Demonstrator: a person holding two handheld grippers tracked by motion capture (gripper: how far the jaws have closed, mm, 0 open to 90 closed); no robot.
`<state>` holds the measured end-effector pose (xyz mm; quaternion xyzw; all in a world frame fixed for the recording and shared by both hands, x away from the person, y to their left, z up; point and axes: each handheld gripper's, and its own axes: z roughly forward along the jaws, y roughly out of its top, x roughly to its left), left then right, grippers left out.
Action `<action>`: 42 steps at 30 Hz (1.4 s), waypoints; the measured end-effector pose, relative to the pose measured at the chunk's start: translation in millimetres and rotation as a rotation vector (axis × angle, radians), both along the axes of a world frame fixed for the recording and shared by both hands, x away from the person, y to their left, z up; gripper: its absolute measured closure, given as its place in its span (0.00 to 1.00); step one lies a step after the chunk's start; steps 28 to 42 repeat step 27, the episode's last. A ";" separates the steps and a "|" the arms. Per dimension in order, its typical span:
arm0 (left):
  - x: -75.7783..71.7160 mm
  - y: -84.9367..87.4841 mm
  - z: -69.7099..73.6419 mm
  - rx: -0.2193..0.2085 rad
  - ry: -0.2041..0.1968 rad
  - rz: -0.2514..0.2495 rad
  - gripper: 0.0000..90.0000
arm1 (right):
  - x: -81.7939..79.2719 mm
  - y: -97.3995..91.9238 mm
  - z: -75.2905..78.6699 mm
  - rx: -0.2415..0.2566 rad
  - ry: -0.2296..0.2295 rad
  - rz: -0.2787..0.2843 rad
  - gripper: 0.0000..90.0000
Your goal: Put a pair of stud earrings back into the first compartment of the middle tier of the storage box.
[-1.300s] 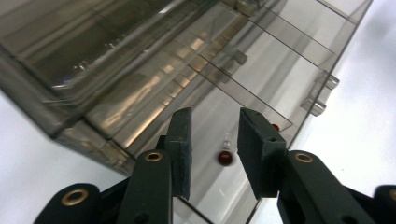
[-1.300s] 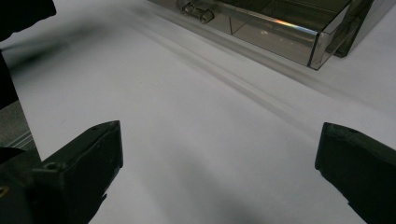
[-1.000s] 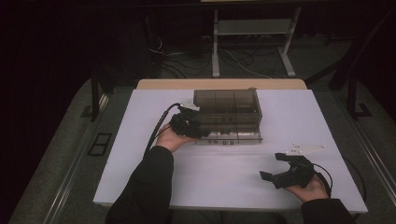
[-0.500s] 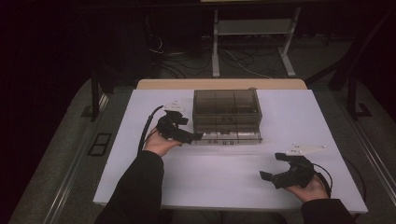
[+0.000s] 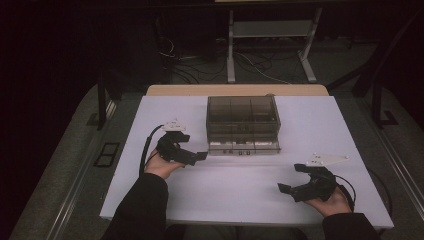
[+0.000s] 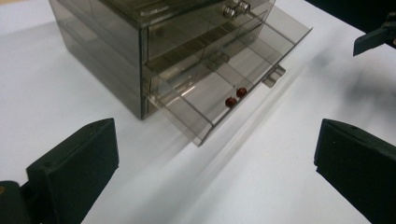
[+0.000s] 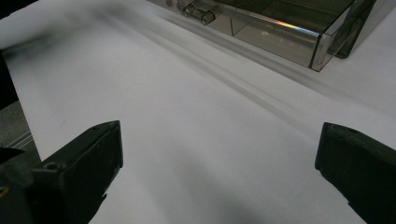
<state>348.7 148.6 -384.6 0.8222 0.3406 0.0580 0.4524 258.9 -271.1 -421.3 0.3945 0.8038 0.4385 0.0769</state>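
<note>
Your left hand-held gripper (image 5: 196, 156) pulled back from the drawer cabinet (image 5: 243, 119) toward the left of the bench (image 5: 150, 200), jaws just opening, nothing between them. Nearest you, your right hand-held gripper (image 5: 292, 179) sat put at the front right, jaws spread wide and empty. Farther out, the left one hung just beside the cabinet's front left corner, jaws wide. Beyond it, the bottom drawer (image 6: 219, 100) stood pulled out, two small red beads (image 6: 236, 97) lying inside.
</note>
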 end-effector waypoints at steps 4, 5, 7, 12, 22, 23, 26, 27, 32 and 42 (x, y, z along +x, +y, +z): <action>-6.1 4.3 -5.8 -0.016 0.004 0.008 0.00 | -0.1 0.0 0.0 0.000 0.000 0.000 0.00; -8.0 5.4 -7.5 -0.016 0.004 0.011 0.00 | -0.1 -0.1 0.0 0.000 -0.001 0.000 0.00; -11.7 8.1 -11.0 -0.026 0.002 0.020 0.00 | 0.0 -0.2 -0.1 -0.001 -0.001 0.000 0.00; -21.1 15.2 -18.4 -0.047 -0.002 0.024 0.00 | -0.3 -0.1 0.2 -0.001 -0.001 0.001 0.00; -43.4 25.7 -32.7 -0.072 -0.050 0.055 0.00 | -0.2 -0.4 0.2 0.000 -0.003 0.000 0.00; -44.8 26.2 -33.3 -0.068 -0.053 0.057 0.00 | -0.3 -0.4 0.2 0.000 -0.002 0.000 0.00; -48.9 26.3 -35.2 -0.066 -0.066 0.063 0.00 | -0.1 -0.5 0.1 0.000 -0.001 0.000 0.00; -50.0 26.5 -35.6 -0.066 -0.067 0.064 0.00 | -0.1 -0.5 0.1 0.001 0.000 -0.001 0.00; -50.0 26.5 -35.6 -0.066 -0.067 0.064 0.00 | -0.1 -0.5 0.1 0.001 0.000 -0.001 0.00; -50.0 26.5 -35.6 -0.066 -0.067 0.064 0.00 | -0.1 -0.5 0.1 0.001 0.000 -0.001 0.00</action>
